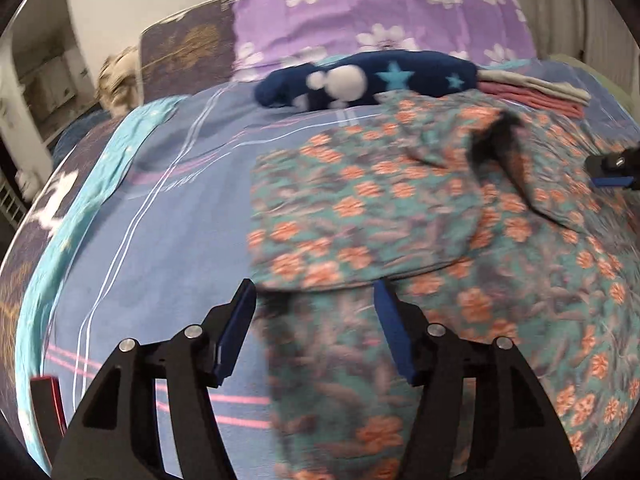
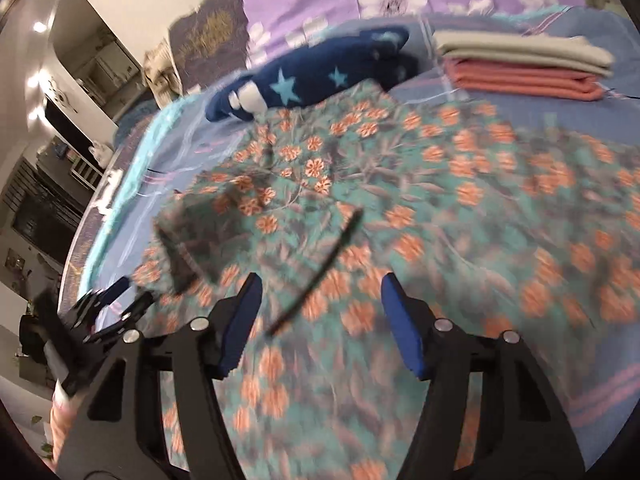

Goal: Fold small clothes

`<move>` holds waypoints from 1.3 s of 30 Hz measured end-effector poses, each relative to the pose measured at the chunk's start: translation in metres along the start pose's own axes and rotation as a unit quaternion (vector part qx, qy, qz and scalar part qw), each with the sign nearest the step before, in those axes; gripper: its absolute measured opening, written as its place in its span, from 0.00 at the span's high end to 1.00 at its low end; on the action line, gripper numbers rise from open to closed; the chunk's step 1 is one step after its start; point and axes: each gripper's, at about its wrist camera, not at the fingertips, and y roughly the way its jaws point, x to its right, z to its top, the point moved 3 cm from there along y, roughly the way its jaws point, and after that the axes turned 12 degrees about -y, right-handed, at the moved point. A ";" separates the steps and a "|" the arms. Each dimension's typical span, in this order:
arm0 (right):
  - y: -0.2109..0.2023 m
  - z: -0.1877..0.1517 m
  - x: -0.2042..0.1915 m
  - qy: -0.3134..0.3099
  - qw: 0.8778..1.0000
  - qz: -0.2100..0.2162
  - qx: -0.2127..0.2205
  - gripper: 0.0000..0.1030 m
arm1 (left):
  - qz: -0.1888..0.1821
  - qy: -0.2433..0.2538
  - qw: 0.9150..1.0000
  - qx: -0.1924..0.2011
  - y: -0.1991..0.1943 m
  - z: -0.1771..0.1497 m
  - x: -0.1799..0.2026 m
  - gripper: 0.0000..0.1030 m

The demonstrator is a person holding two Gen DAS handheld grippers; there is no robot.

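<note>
A teal garment with orange flowers (image 1: pixel 400 208) lies spread on the bed, with one part folded over the rest and a black trim (image 1: pixel 500 136) showing near its top. My left gripper (image 1: pixel 314 292) hovers open just short of the folded flap's near edge; cloth shows between its blue pads (image 1: pixel 236 328) but they do not press on it. In the right wrist view the same garment (image 2: pixel 420 200) fills the middle, blurred, with a black trim strip (image 2: pixel 320 272) running across it. My right gripper (image 2: pixel 320 284) stands open above it, holding nothing. The left gripper (image 2: pixel 116 300) appears at the garment's left edge.
A navy cloth with stars (image 1: pixel 360 80) lies behind the garment. A folded grey and pink stack (image 2: pixel 520 68) sits at the back right. A purple flowered pillow (image 1: pixel 360 12) stands at the head. Striped blue sheet (image 1: pixel 160 220) lies bare to the left.
</note>
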 end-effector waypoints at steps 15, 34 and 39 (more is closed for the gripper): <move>-0.063 0.051 -0.035 -0.164 0.970 -0.140 0.108 0.90 | -0.105 -0.187 0.977 0.007 0.008 0.030 -0.074 0.38; -0.008 -0.026 0.041 -0.055 0.990 -0.127 0.033 0.51 | -0.212 -0.183 0.957 0.073 0.029 0.115 -0.033 0.94; -0.006 -0.027 0.039 -0.065 0.989 -0.129 0.034 0.45 | -0.055 -0.098 0.989 0.099 0.027 0.110 -0.029 0.88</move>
